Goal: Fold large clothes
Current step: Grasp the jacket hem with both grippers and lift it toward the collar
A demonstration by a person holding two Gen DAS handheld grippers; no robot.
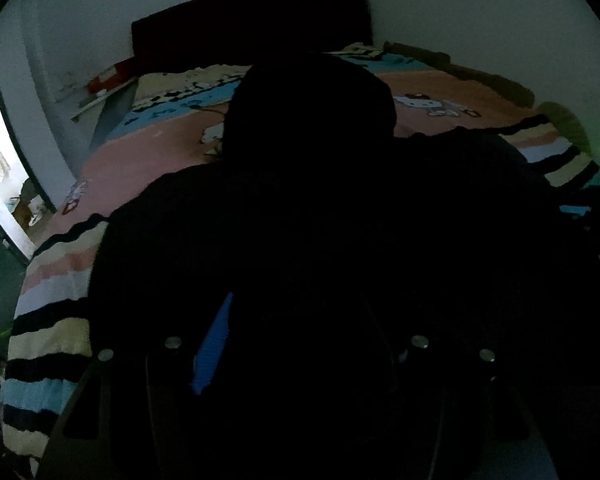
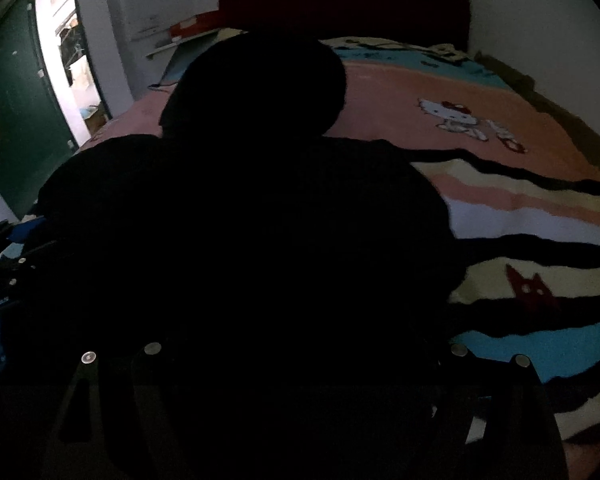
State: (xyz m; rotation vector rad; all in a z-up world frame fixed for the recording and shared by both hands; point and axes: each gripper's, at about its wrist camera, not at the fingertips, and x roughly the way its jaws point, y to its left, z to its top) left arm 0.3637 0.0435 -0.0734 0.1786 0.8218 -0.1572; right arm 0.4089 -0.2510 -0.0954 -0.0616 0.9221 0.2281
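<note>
A black hooded garment (image 2: 260, 208) (hood toward the headboard (image 2: 344, 4)) lies spread on the striped blanket (image 2: 540, 216).

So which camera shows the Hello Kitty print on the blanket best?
The right wrist view: the Hello Kitty print is whole and clear of the black garment. In the left wrist view it is smaller, close to the garment's edge.

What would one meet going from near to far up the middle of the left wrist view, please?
Blue finger pad → black hooded garment's body → its hood → Hello Kitty blanket → dark red headboard → white wall.
</note>
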